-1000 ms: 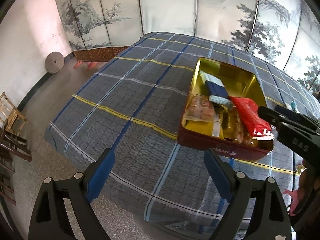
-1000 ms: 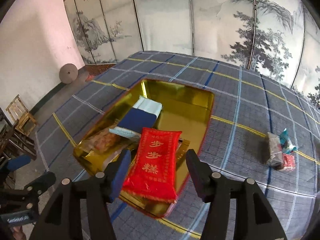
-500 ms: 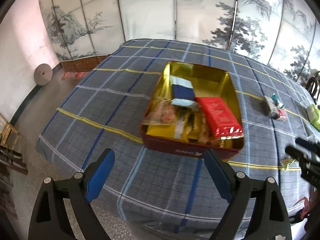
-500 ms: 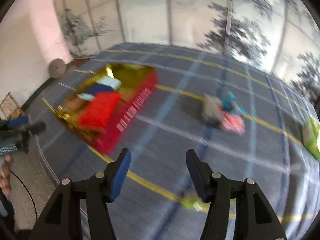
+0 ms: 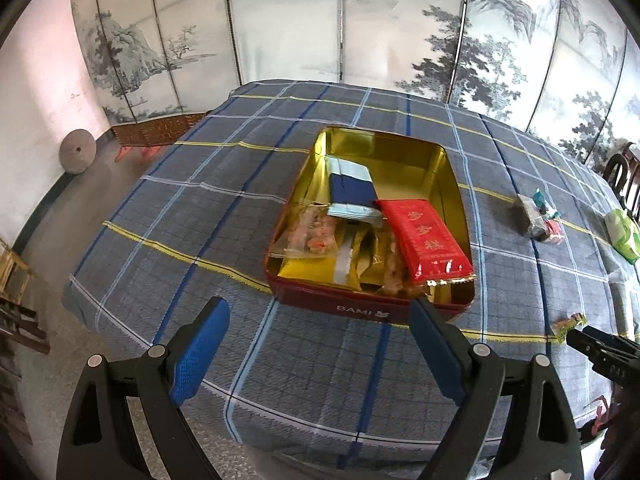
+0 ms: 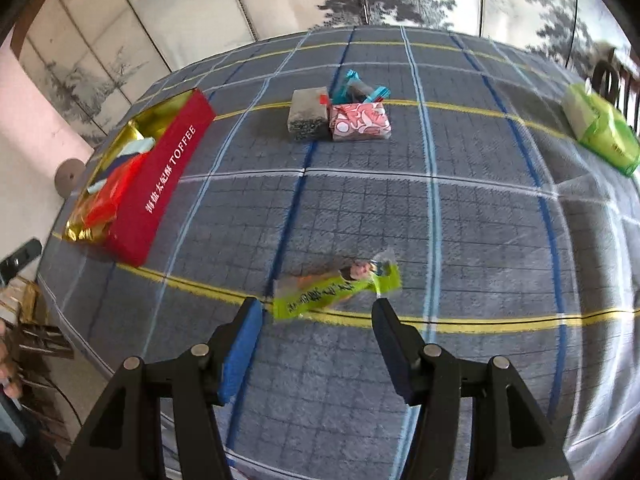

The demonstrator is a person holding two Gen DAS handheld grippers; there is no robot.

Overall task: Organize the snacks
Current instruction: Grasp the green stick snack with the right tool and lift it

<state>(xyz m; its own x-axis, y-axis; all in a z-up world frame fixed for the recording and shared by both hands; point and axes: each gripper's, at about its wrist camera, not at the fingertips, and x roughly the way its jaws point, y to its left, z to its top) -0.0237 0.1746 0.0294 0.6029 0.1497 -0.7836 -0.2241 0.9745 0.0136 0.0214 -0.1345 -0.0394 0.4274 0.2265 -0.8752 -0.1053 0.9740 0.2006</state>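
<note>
A red tin [image 5: 360,309] with a gold inside holds several snack packs, a red packet [image 5: 424,236] on top; it also shows in the right wrist view [image 6: 160,184]. My left gripper [image 5: 318,346] is open and empty, just short of the tin's near wall. My right gripper [image 6: 316,334] is open and empty, just short of a lime-green snack bar [image 6: 336,290] lying flat on the cloth. The bar also shows in the left wrist view [image 5: 570,322]. A grey block [image 6: 308,114], a pink packet [image 6: 360,120] and a teal wrapper [image 6: 356,90] lie together farther back.
A blue plaid cloth [image 5: 192,184] covers the table. A green bag [image 6: 600,130] lies at the far right edge. A painted folding screen [image 5: 340,20] stands behind the table. The table's near edge drops off below both grippers.
My right gripper has swung right, away from the tin, to just short of the lime-green bar. My left gripper's view has shifted so the tin sits centred ahead.
</note>
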